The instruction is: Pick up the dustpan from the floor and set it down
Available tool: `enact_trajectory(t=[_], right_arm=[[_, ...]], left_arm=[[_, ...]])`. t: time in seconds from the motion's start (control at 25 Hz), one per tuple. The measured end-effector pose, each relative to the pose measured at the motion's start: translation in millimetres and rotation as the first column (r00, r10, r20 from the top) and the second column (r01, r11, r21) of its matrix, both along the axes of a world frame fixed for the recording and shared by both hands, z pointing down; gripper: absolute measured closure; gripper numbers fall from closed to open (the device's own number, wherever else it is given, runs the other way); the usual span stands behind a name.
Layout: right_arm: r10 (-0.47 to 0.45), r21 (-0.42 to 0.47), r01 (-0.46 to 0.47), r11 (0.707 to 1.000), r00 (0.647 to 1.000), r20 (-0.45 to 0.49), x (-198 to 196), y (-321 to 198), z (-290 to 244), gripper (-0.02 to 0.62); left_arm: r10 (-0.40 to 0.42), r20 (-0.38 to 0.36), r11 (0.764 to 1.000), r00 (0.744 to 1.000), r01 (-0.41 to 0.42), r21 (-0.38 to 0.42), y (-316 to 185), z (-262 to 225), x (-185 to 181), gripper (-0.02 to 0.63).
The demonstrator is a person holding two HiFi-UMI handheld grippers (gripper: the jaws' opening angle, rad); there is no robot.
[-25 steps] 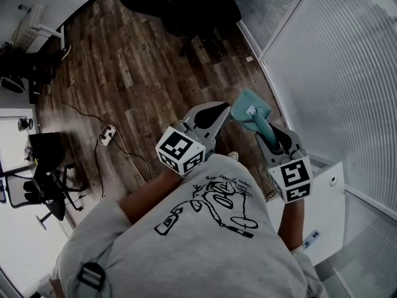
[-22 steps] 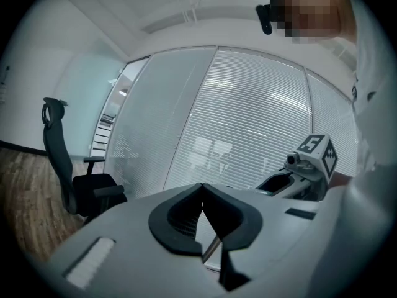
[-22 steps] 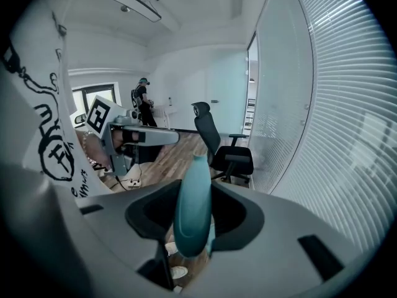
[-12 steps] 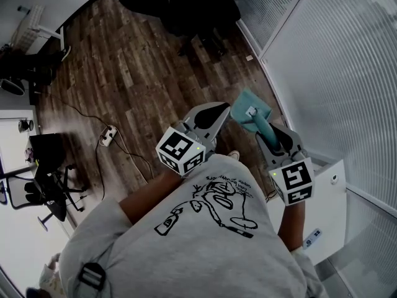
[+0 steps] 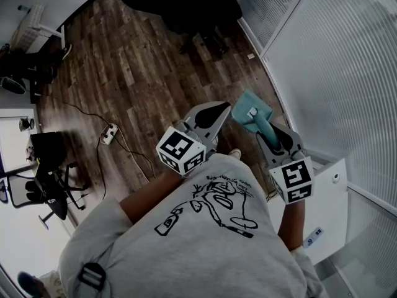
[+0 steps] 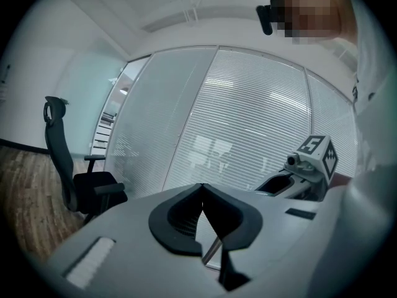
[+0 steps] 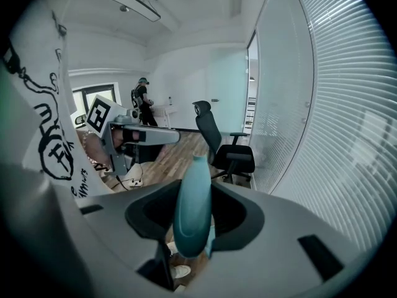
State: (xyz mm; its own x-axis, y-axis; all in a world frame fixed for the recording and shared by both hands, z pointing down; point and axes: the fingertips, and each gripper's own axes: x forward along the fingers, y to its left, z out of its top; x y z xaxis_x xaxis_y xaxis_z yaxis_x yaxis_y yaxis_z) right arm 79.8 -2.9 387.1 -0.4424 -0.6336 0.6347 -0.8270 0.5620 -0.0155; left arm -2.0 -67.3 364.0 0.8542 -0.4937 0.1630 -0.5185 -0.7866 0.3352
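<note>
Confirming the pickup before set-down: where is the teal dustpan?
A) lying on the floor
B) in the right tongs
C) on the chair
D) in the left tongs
B: the dustpan is clamped by its handle in the right tongs; the left tongs are shut and empty.

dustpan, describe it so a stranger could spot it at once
By the slatted glass wall, over the wooden floor, find the right tongs. They grip the dustpan by its handle. It's the only teal thing among grey and black.
</note>
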Motion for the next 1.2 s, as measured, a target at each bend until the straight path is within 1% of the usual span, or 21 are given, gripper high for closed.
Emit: enact_trajectory(t=[0.68,1.2], right_arm=[[0.020,-0.052,-0.020,0.998,1.000,-0.002,-2,1,36,0.465],[0.028,-0.113,-0.029,0.993,0.999,-0.017,4,7,88,0.466]], left_arm=[[-0.010,0.016,1.000,1.000,0.010,-0.028,7,5,-15,0.604],[-0.031,0.035,0.998,0.999,0.033,-0.048,14,19,-26,0.604]])
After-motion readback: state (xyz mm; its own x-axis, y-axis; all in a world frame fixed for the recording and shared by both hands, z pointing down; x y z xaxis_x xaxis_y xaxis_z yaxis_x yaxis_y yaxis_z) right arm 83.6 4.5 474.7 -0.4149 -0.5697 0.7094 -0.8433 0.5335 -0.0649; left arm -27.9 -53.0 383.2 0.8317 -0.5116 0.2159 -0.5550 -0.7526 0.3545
